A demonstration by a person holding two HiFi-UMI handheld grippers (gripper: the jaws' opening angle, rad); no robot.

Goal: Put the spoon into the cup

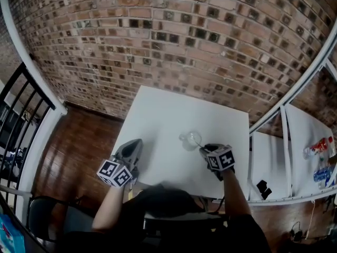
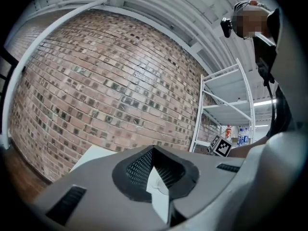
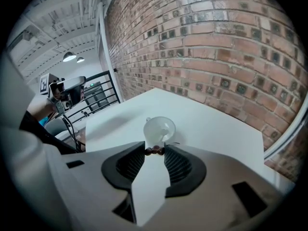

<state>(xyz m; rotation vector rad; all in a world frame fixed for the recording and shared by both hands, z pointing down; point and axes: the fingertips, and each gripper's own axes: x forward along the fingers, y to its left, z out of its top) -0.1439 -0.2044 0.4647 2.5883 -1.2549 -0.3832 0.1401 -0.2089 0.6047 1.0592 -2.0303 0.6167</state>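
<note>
A clear glass cup point(image 1: 190, 139) stands upright near the front of the white table point(image 1: 174, 115). In the right gripper view the cup point(image 3: 159, 130) lies just beyond my jaws. My right gripper point(image 3: 154, 150) points steeply down at it, shut on the dark brown end of the spoon point(image 3: 154, 151). The spoon's thin stem point(image 1: 198, 142) leans over the cup's rim, its far end inside the cup. In the head view the right gripper point(image 1: 206, 150) sits just right of the cup. My left gripper point(image 1: 132, 150) hovers at the table's left front edge, its jaws point(image 2: 153, 149) shut on nothing and pointing level at the brick wall.
A white shelf rack point(image 1: 287, 125) stands right of the table, with bottles point(image 1: 320, 146) and a small black object point(image 1: 261, 186) on it. A brick wall point(image 1: 174, 30) lies beyond the table. A black railing point(image 1: 21, 109) is at the left and a dark chair point(image 1: 45, 215) at the bottom left.
</note>
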